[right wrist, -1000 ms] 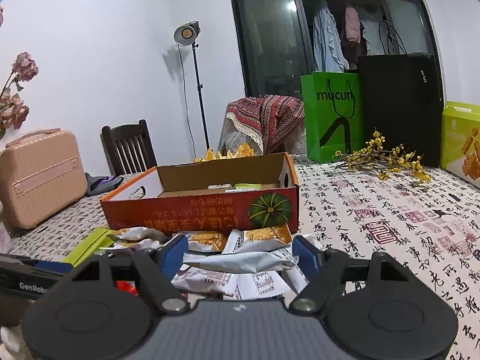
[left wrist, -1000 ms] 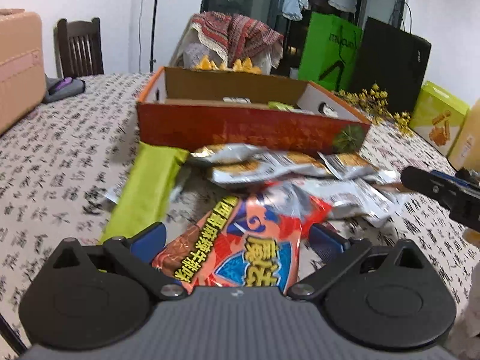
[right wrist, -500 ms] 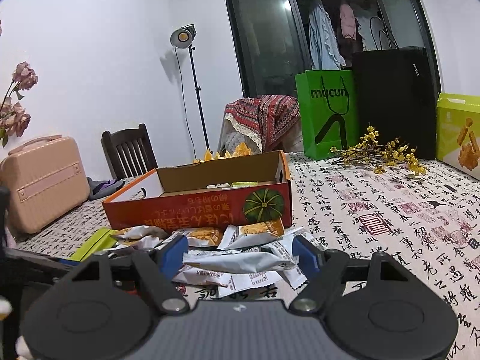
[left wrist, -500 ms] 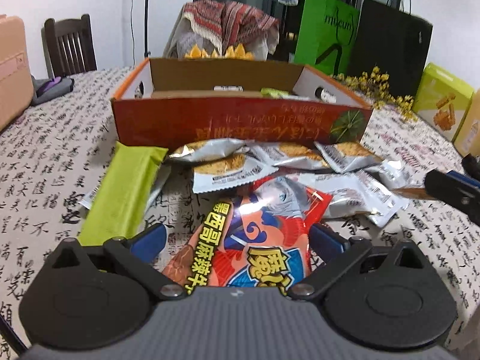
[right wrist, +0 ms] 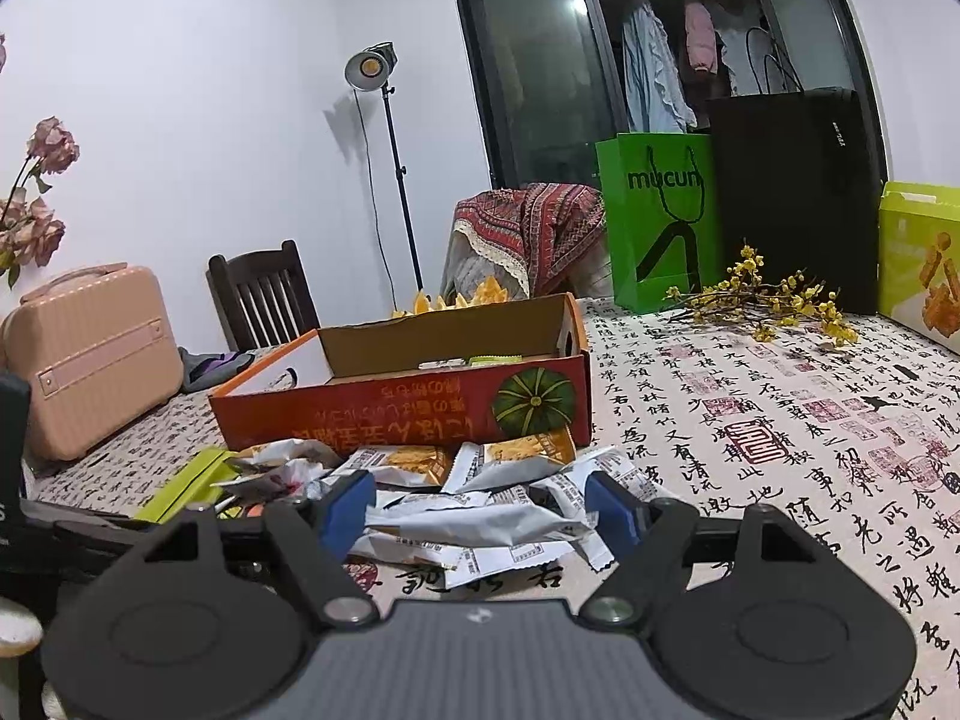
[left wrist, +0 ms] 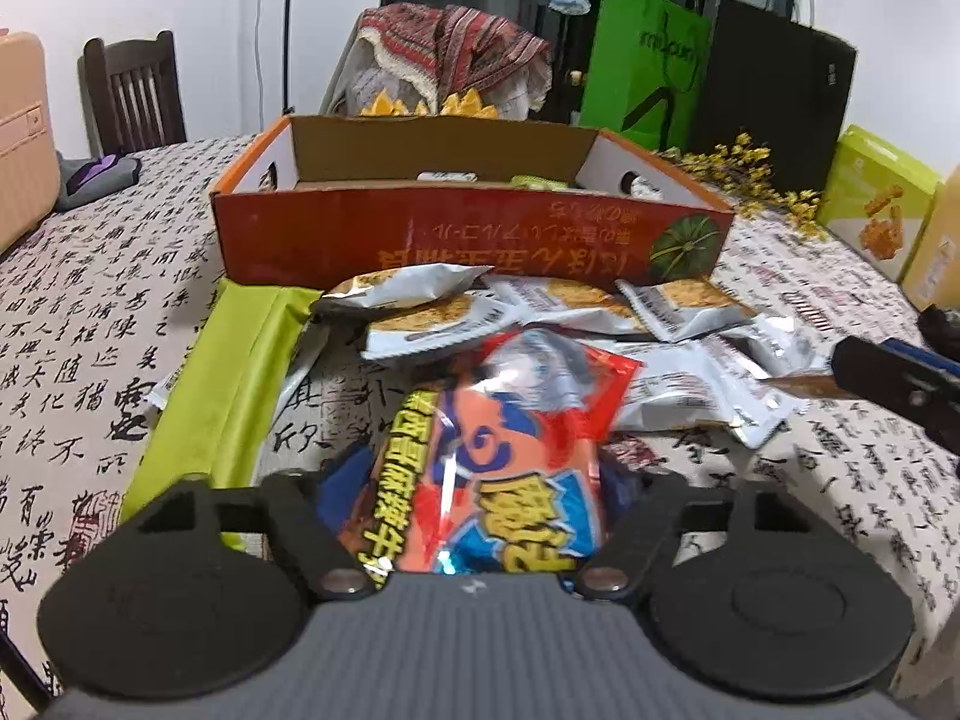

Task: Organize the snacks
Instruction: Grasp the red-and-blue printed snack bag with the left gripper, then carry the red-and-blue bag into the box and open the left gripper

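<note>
Counted on the bench (right wrist: 780,420): one orange cardboard box (left wrist: 468,240), one red snack bag (left wrist: 510,468), one green packet (left wrist: 222,384), two shopping bags (right wrist: 660,222), and several silver snack packets (left wrist: 438,318), exact number unclear.

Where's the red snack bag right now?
In the left wrist view, the red bag sits between the left gripper's fingers, before the silver packets and orange box.
</note>
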Available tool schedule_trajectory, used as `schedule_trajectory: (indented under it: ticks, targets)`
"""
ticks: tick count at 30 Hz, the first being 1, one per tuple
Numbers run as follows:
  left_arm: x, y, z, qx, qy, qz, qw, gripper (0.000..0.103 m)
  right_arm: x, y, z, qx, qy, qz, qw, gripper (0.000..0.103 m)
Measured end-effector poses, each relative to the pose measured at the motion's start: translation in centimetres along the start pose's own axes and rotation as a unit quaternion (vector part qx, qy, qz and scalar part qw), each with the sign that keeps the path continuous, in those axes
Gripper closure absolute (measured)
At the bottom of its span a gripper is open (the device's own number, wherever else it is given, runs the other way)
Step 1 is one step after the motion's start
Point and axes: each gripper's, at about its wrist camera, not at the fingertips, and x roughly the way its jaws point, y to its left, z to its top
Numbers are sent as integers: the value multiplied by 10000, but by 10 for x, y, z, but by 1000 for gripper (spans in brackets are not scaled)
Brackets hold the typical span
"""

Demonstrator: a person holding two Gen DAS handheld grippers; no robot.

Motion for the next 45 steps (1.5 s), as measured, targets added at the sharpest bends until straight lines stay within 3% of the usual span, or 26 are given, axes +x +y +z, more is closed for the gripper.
schedule_trajectory:
  ticks: [15, 29, 45]
  targets:
    - [-46, -4, 6, 33, -690, -167, 9975, 36, -4, 7, 6, -117, -95, -31, 9999, 27]
    - [-68, 3, 49, -256, -1313, -243, 9907, 36, 10, 15, 41, -167, -390, -95, 9991, 27]
    - [-19, 26, 126, -573, -1345, 123, 9892, 36, 69, 33, 107, -315, -609, 13, 9976, 27]
